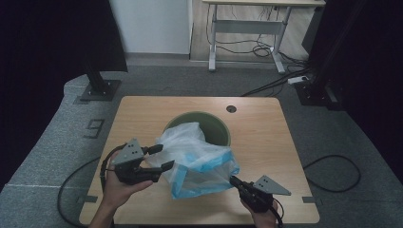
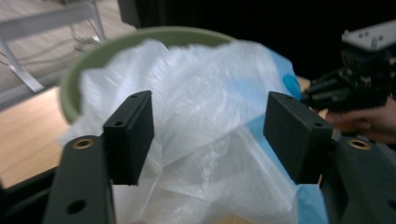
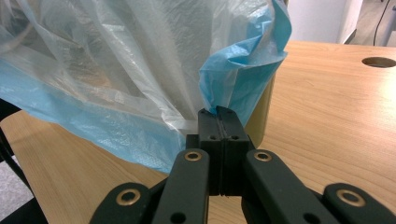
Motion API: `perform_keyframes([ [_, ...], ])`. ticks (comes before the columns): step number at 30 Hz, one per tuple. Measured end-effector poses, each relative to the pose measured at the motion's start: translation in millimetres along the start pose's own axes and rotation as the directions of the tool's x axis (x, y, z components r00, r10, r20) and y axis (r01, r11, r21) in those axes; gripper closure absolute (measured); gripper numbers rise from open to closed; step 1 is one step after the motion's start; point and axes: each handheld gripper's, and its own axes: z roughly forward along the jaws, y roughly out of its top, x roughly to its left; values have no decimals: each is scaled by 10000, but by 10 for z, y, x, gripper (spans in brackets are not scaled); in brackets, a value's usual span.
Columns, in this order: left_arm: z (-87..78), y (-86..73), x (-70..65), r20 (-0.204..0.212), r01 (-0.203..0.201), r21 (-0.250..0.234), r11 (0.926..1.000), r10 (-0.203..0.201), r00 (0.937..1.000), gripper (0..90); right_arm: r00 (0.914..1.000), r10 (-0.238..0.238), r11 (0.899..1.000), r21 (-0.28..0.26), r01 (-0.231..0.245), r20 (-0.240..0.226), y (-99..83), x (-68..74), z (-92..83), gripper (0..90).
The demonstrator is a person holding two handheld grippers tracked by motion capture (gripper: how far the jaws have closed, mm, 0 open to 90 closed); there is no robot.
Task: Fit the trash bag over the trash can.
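Observation:
A thin clear plastic bag [image 1: 199, 159] with a blue edge lies half in, half out of a green bin [image 1: 216, 124] on the wooden table [image 1: 266, 142]. My left gripper [image 1: 164, 156] is open at the bag's left side. In the left gripper view its jaws stand wide, with the bag's film [image 2: 205, 93] bulging between them untouched and the bin's rim [image 2: 93, 56] behind. My right gripper [image 1: 233, 179] is shut on the bag's blue edge near the front. In the right gripper view [image 3: 219, 114], the film [image 3: 116, 60] rises from the closed pads.
A round cable hole [image 1: 231, 109] sits near the table's far edge. Behind the table stand a white desk frame [image 1: 247, 28] with loose cables on the floor and black stands [image 1: 97, 83] on both sides. A cable loop [image 1: 332, 173] lies on the carpet at right.

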Motion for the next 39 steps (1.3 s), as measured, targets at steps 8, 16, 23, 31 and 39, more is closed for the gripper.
perform_keyframes([
  [8,181,30,2,2,16,615,9981,-16,10000,291,10000,14,10000,3,-14,-15,-7,2,9,885],
  [16,313,18,26,-237,293,995,9946,-271,9994,444,10000,10,10000,-33,-11,-28,-6,3,-3,886],
  [23,311,25,55,154,305,871,9957,-319,9994,737,10000,20,10000,-64,-20,-1,-10,-14,-17,886],
  [31,94,78,137,57,924,-1509,9842,-926,9957,894,9999,-92,9998,167,91,53,-85,19,8,886],
  [39,-18,42,241,-276,1292,-2031,9706,-1376,9901,897,9998,-200,9997,128,200,-6,-142,129,-7,874],
])
